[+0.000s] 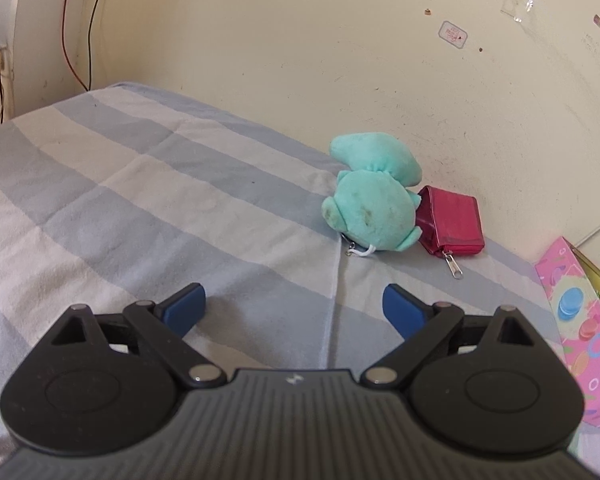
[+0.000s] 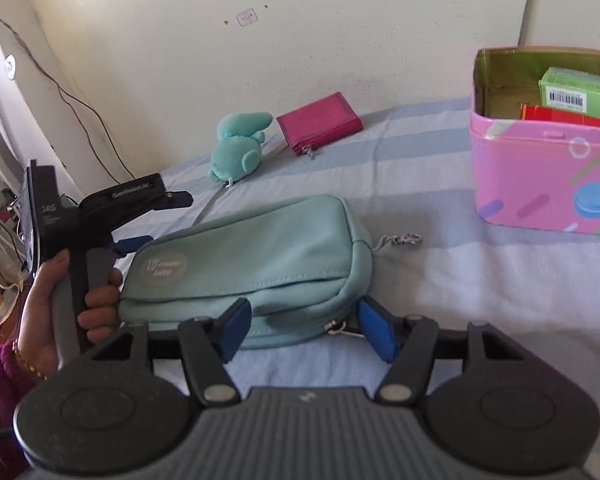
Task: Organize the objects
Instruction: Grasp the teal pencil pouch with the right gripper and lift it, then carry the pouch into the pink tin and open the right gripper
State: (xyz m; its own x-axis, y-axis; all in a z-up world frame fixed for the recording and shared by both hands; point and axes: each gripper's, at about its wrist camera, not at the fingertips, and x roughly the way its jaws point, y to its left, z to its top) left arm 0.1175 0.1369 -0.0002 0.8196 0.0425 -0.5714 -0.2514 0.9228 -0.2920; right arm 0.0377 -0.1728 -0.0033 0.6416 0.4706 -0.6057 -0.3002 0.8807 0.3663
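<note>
Right wrist view — my right gripper (image 2: 304, 330) clenched on the near end of the teal fabric zip pouch (image 2: 252, 256), mid-bed. Left gripper (image 1: 294, 308) released, empty. I'd lift level toward the pink box (image 2: 540, 184) at the bed's right edge — strap may drag.

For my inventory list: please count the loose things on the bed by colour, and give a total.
Teal: 2, soft plush toy and zipped fabric pouch
Magenta: 1, flat fabric wallet
Pink: 1, patterned open box
Total: 4
</note>
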